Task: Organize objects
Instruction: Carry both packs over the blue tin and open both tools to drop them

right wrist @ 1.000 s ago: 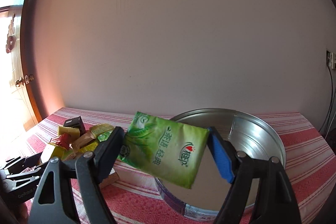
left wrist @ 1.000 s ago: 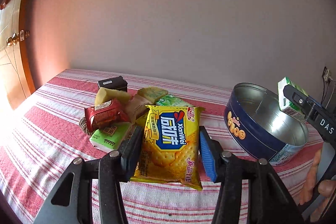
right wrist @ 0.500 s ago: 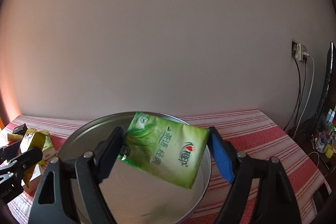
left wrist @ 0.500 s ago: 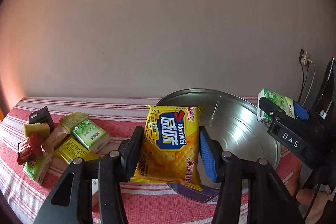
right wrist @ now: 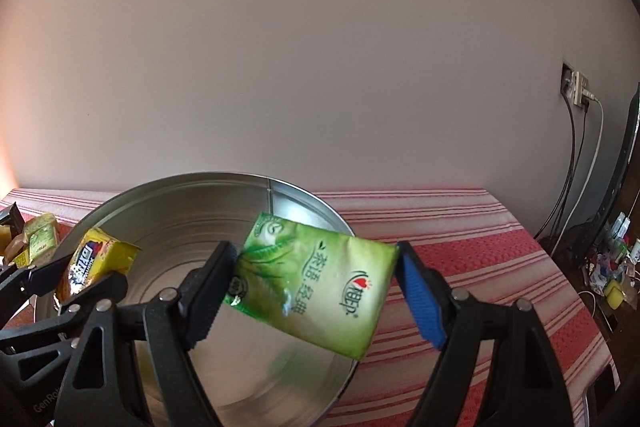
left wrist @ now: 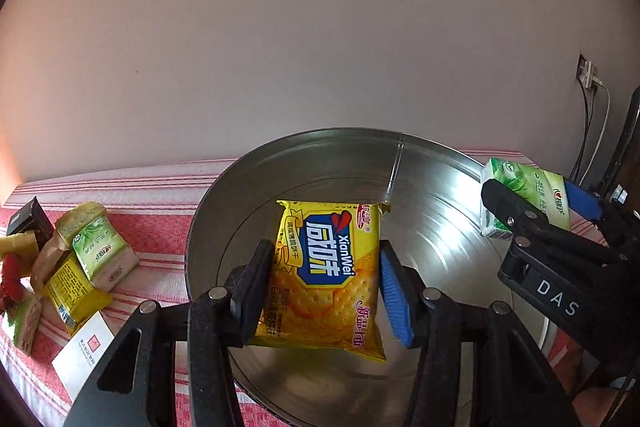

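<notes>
Shiny bare-metal tin (left wrist: pixel 328 163), glossy plastic cracker packet (left wrist: pixel 326 279), woven striped cloth (right wrist: pixel 480 227).

Right gripper (right wrist: pixel 316 291) has its jaws clamped on the green packet (right wrist: pixel 316 283), tilted, right over the round tin (right wrist: pixel 168 223). At the left, the left gripper (right wrist: pixel 68 287) grips the yellow packet (right wrist: pixel 96 261) above the tin's near-left rim. Far left, a few small packets (right wrist: pixel 38 239) lie on the red-striped cloth (right wrist: pixel 460 227). Cables (right wrist: pixel 576 163) hang from a wall socket (right wrist: pixel 576 85) on the right.
</notes>
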The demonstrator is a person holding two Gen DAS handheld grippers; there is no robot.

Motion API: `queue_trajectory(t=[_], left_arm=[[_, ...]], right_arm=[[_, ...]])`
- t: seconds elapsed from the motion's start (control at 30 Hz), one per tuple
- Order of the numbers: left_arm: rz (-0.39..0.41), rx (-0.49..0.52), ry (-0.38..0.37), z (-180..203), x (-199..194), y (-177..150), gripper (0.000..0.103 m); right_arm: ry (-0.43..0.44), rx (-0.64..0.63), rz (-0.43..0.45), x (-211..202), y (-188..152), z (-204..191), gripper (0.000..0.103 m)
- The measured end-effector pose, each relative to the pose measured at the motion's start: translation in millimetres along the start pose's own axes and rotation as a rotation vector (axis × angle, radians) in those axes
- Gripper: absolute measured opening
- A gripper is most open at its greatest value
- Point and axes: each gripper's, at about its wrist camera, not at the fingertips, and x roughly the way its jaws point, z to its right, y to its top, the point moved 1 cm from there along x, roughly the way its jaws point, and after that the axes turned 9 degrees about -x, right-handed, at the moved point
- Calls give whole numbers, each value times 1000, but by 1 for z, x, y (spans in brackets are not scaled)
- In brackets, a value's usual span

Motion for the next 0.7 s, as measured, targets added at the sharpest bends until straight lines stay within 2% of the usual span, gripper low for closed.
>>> queue_trajectory(t=[0.3,0.33,0.4,0.43,0.47,0.53,0.57,0.67,0.7], left_arm=[[-3,24,24,-14,2,-2,54],[-1,24,26,-15,1,-2,56],[16,39,45,-17,-5,-1,72],[39,50,61,-18,-10,0,86],[69,57,76,-19,-16,1,93],[115,68,98,-23,-25,2,94],[117,71,102,-17,-14,5,94],[121,44,103,-28,-21,3,94],[124,40,110,-19,-14,1,94]], right_arm=[[31,17,-23,9,-3,1,82],[38,25,-17,8,-3,2,82],[33,33,0,5,-2,4,93],[24,38,17,2,-2,5,100],[16,47,41,-3,-1,6,100],[15,72,78,-9,1,10,102],[10,85,93,-12,1,12,103],[-2,116,117,-16,1,16,103],[5,127,120,-17,1,17,103]])
